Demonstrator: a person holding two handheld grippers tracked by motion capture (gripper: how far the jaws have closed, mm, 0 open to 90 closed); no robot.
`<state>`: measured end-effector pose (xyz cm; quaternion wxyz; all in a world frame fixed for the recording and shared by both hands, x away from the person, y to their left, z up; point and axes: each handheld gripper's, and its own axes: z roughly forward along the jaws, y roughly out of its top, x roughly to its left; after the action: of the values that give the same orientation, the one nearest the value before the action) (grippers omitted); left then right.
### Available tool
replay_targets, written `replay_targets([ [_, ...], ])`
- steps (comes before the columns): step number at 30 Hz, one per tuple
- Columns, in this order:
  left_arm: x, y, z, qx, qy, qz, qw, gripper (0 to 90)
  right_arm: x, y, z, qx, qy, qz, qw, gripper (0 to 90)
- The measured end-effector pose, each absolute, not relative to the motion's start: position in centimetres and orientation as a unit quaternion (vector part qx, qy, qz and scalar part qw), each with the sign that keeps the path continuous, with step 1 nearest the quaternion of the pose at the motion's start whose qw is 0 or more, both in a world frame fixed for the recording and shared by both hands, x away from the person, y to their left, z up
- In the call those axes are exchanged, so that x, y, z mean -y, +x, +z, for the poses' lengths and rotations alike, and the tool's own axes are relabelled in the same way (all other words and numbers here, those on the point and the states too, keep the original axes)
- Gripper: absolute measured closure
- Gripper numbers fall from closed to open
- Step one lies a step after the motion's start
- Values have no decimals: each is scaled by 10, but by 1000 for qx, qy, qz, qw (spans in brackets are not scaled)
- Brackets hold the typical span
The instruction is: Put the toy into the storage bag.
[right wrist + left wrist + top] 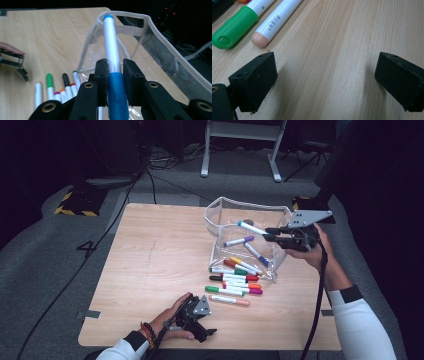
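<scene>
- Right tool (270, 234) clamps a blue marker (251, 227) between its pads, held above the open top of the clear pouch (225, 215) at the bench's far right.
- Blue marker (112, 52): white barrel, deep blue cap at the pads, lighter blue end pointing away over the pouch rim (130, 16).
- Left tool (200, 317) rests on the wooden bench (150, 270) near its front edge, jaws wide with bare wood between them.
- Left gripper view alone shows printed lettering on the peach-capped marker (273, 23), beside the green-capped marker (235, 27).
- High view alone shows three markers inside the pouch and a row lying just in front of it.
</scene>
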<state>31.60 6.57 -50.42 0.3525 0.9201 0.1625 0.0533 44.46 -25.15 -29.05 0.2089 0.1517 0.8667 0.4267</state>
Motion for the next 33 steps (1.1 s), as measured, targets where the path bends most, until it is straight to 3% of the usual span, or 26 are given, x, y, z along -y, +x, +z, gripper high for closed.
replay_targets([
  [9,-66,316,-504,-163,920,54,352,45,239,483,-293,-877,176,389,220,746],
  [19,-66,316,-504,-163,920,53,353,45,228,518,-313,-895,230,323,202,745],
  [26,-66,316,-504,-161,920,53,352,45,222,520,-322,-926,227,256,160,745],
  [28,-66,316,-504,-161,920,53,353,45,220,519,-324,-936,222,246,121,744],
  [33,-66,316,-504,-160,920,52,353,45,213,514,-327,-949,206,216,100,743],
])
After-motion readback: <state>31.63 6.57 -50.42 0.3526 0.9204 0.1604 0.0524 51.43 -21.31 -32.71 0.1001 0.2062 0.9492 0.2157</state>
